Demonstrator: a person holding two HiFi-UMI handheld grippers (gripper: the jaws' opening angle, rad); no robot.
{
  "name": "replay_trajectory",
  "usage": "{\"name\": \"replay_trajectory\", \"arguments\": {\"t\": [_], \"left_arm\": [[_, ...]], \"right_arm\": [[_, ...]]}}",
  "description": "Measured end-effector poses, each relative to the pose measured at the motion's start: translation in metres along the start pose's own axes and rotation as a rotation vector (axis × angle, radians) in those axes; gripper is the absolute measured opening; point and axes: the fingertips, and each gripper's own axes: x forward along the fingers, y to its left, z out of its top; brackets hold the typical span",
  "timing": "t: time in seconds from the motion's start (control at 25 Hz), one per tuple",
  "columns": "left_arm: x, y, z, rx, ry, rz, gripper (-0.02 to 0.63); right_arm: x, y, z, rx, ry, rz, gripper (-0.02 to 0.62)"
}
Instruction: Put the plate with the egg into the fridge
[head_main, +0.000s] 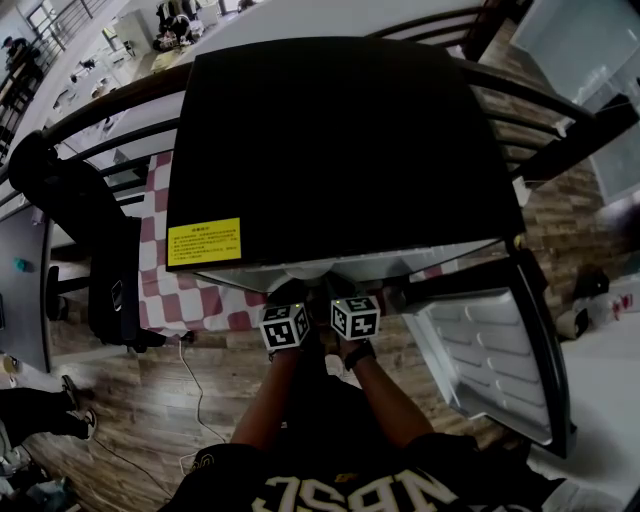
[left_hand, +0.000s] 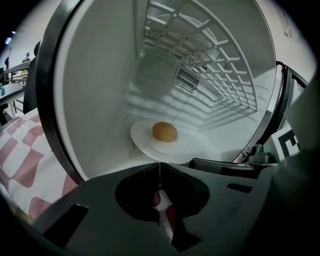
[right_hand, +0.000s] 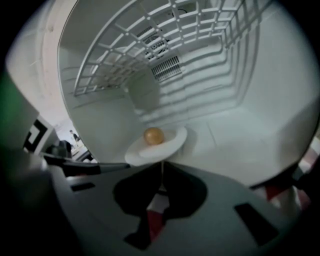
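A white plate (left_hand: 150, 145) with a brown egg (left_hand: 164, 131) on it sits just inside the white fridge compartment (left_hand: 100, 90). My left gripper (left_hand: 160, 165) is shut on the plate's near rim, its jaws down to a thin slit. In the right gripper view the same plate (right_hand: 172, 141) and egg (right_hand: 153, 135) show, with my right gripper (right_hand: 161, 164) shut on the rim beside the left one. Whether the plate rests on the fridge floor I cannot tell. In the head view only the two marker cubes (head_main: 285, 326) (head_main: 355, 318) show below the fridge's black top (head_main: 340, 150); the jaws are hidden.
A white wire shelf (left_hand: 215, 65) hangs above the plate inside the compartment. The fridge door (head_main: 490, 350) stands open at the right. A red-and-white checkered cloth (head_main: 200, 300) lies under the fridge, a black chair (head_main: 110, 270) stands left, and a cable (head_main: 195, 390) runs over the wooden floor.
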Motion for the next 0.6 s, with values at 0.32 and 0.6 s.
{"name": "replay_trajectory", "arguments": {"t": [0.32, 0.6], "left_arm": [[0.008, 0.005, 0.011, -0.004, -0.004, 0.007, 0.034], [0.012, 0.002, 0.014, -0.009, -0.004, -0.004, 0.034]], "right_arm": [[0.011, -0.002, 0.014, 0.004, -0.012, -0.007, 0.032], [0.013, -0.007, 0.020, 0.007, -0.015, -0.014, 0.032]]}}
